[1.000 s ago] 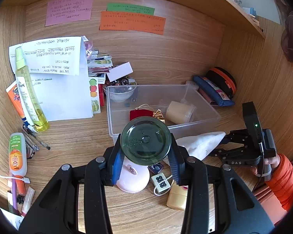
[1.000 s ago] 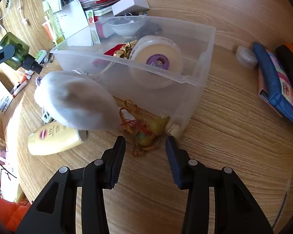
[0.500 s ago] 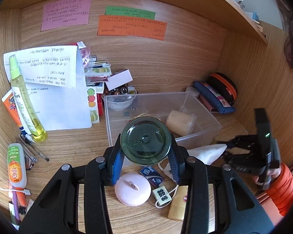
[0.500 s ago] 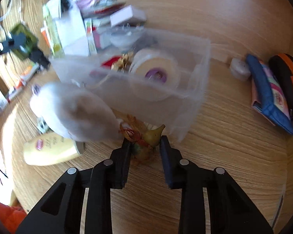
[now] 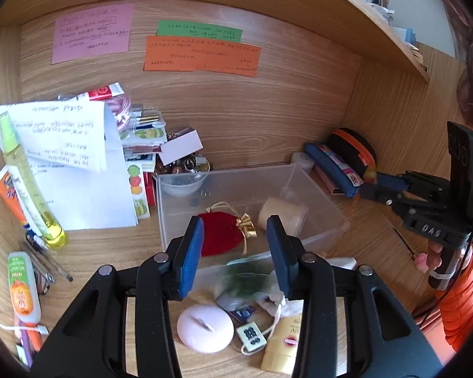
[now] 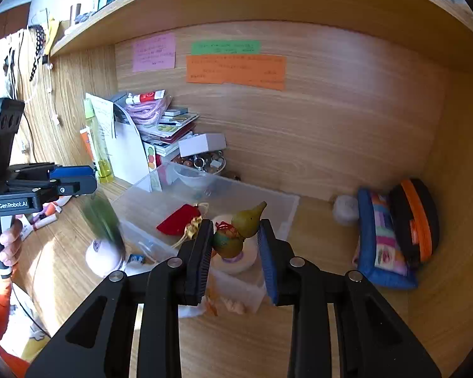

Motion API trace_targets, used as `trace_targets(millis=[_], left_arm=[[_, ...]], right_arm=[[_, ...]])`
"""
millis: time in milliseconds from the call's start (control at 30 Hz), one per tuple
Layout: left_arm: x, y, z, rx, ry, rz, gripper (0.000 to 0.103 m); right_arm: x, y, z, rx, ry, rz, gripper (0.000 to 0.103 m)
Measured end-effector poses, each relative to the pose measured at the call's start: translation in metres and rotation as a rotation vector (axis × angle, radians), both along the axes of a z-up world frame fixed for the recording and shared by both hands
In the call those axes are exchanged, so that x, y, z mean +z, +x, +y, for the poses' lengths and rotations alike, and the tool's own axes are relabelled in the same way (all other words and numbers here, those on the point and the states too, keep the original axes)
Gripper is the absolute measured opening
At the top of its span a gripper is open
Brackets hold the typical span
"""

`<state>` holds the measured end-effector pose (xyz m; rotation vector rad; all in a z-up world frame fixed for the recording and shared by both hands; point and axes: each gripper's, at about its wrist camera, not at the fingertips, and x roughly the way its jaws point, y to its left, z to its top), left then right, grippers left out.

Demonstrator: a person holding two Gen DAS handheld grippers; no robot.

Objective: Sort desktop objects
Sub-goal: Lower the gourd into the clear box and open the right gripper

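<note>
A clear plastic bin (image 5: 328, 217) stands mid-desk and holds a red pouch (image 5: 219, 231), a cream jar (image 5: 282, 215) and a small bowl (image 5: 181, 184). My left gripper (image 5: 235, 252) is open above the bin's front edge. A blurred green bottle (image 5: 246, 283) is below it, falling; it also shows in the right wrist view (image 6: 102, 220). My right gripper (image 6: 236, 249) is shut on a small gourd charm (image 6: 239, 228) with red cord, held above the bin (image 6: 287, 208).
A pink round case (image 5: 205, 332), a cream tube (image 5: 282, 346), a white cloth bag and small tags lie in front of the bin. Papers, a yellow spray bottle (image 5: 28, 186) and tubes stand left. A blue pouch (image 6: 381, 239) and an orange-black case (image 6: 416, 220) lie right.
My left gripper opened and let go of the green bottle, which drops. My right gripper closed on the gourd charm and lifted it off the desk above the bin.
</note>
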<state>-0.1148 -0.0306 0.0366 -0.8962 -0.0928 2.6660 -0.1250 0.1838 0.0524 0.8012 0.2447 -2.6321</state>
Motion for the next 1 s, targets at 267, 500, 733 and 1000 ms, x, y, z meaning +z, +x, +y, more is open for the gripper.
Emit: trace_targets(millis=[267,500,733,1000], left_arm=[[-0.018,-0.023,0.001,-0.027,-0.028,-0.059,0.041],[-0.025,0.006,-0.003,-0.078,-0.064,-0.022,0.063],[-0.053,0.024,0.01,-0.155,-0.193,-0.053,0.069],[-0.072,0.028,0.026,-0.225,-0.276,-0.082,0.069]], right_arm=[[-0.028,-0.044,-0.029,0.034,0.037,-0.1,0.026],[-0.046,-0.061,-0.044,0.078,0.039,-0.152,0.026],[-0.053,-0.065,-0.048,0.09,0.026,-0.196,0.026],[-0.062,-0.074,-0.051,0.086,0.024,-0.237,0.027]])
